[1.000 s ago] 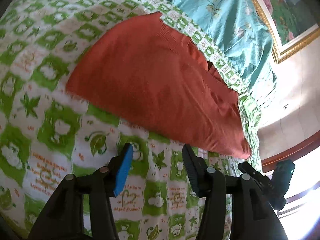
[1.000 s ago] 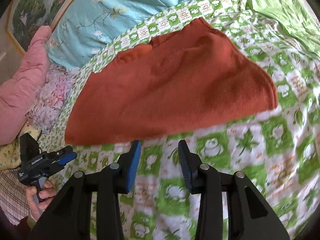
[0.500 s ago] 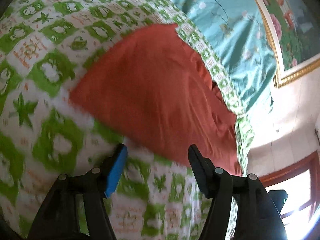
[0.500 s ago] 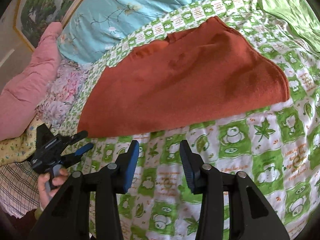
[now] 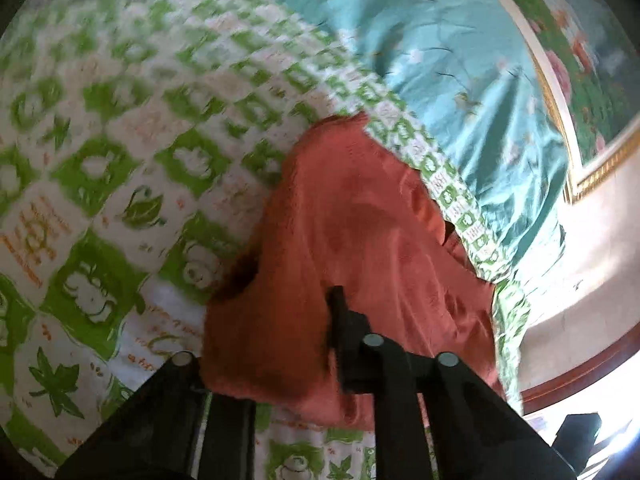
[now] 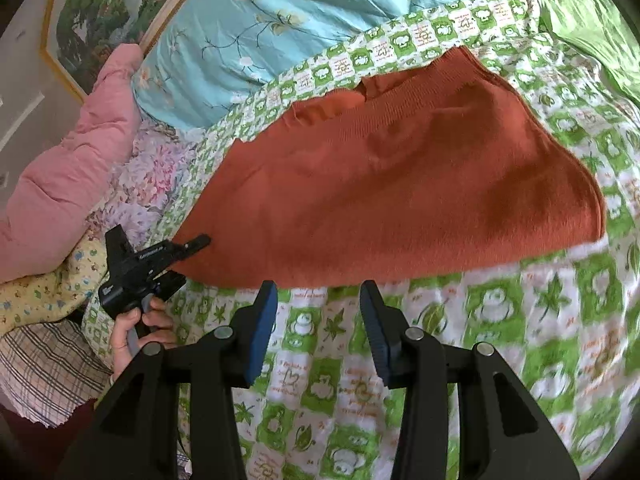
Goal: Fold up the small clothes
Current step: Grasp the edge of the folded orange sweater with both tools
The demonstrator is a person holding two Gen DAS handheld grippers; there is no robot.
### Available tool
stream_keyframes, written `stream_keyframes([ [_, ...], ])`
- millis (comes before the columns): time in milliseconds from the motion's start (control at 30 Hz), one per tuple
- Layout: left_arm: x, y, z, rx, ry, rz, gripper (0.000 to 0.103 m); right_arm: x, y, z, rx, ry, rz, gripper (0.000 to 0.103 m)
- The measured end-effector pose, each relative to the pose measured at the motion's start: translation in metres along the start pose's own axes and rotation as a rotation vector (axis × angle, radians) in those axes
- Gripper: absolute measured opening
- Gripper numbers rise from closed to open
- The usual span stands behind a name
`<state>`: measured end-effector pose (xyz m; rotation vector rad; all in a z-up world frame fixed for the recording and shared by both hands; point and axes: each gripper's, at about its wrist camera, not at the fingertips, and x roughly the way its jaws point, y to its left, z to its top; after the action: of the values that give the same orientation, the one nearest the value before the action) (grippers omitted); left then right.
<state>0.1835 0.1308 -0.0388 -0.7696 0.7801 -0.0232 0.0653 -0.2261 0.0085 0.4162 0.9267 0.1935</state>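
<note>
A rust-orange knit garment [image 6: 392, 196] lies flat on the green-and-white patterned bedspread [image 6: 520, 340]. In the left wrist view the garment [image 5: 360, 264] fills the middle, and its near corner drapes over my left gripper [image 5: 276, 340]; the left finger is hidden under the cloth and only the right finger [image 5: 340, 320] shows. The left gripper also shows in the right wrist view [image 6: 160, 264], at the garment's left corner. My right gripper [image 6: 318, 300] is open and empty, just short of the garment's near edge.
A teal floral quilt [image 6: 320, 12] lies behind the garment, with a framed picture [image 6: 100, 12] above it. A pink padded cover [image 6: 68, 168] and floral pillows lie at the left. A wall and wooden window frame [image 5: 580, 368] are at the right of the left view.
My left gripper has moved forward onto the garment's corner, which now covers its left finger. The right gripper has edged closer to the garment's near edge.
</note>
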Motion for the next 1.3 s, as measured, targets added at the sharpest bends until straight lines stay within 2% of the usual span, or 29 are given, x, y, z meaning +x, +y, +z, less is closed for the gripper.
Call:
stream_keyframes([
  [67,-0.007,-0.025,0.0,0.1,-0.026,0.009,0.01,-0.001,-0.009,0.01,0.019,-0.01,0.007,0.044],
  [233,-0.012,-0.102,-0.011,0.346,-0.041,-0.049,0.008,-0.005,-0.038,0.043,0.061,-0.042,0.021,0.044],
  [333,-0.001,-0.147,-0.028,0.466,-0.01,-0.097,0.007,-0.004,-0.056,0.062,0.089,-0.032,0.044,0.044],
  [467,0.035,-0.189,-0.065,0.592,0.062,-0.092,0.007,0.001,-0.074,0.082,0.145,-0.017,0.117,0.044],
  [533,0.064,-0.198,-0.086,0.633,0.129,-0.073,0.007,0.008,-0.082,0.091,0.182,-0.001,0.173,0.045],
  [633,0.09,-0.2,-0.111,0.679,0.198,-0.032,0.007,0.032,-0.088,0.103,0.222,0.061,0.21,0.065],
  [767,0.086,-0.197,-0.121,0.712,0.18,-0.032,0.007,0.072,-0.084,0.119,0.221,0.143,0.213,0.066],
  [933,0.078,-0.19,-0.104,0.651,0.182,-0.092,0.007,0.124,-0.058,0.146,0.139,0.216,0.21,0.066],
  [967,0.077,-0.189,-0.1,0.643,0.179,-0.103,0.007,0.133,-0.052,0.15,0.122,0.227,0.202,0.064],
  [1033,0.075,-0.189,-0.099,0.649,0.182,-0.095,0.007,0.155,-0.042,0.156,0.088,0.259,0.168,0.047],
  [1067,0.075,-0.191,-0.097,0.651,0.185,-0.097,0.007,0.162,-0.039,0.158,0.078,0.27,0.161,0.019],
  [1100,0.073,-0.192,-0.096,0.651,0.183,-0.101,0.007,0.166,-0.035,0.16,0.066,0.269,0.158,0.012],
  [1167,0.066,-0.203,-0.094,0.66,0.173,-0.12,0.007,0.159,-0.032,0.165,0.053,0.242,0.158,0.011],
  [1300,0.054,-0.233,-0.092,0.669,0.15,-0.209,0.007,0.109,-0.025,0.181,-0.024,0.116,0.169,0.01],
])
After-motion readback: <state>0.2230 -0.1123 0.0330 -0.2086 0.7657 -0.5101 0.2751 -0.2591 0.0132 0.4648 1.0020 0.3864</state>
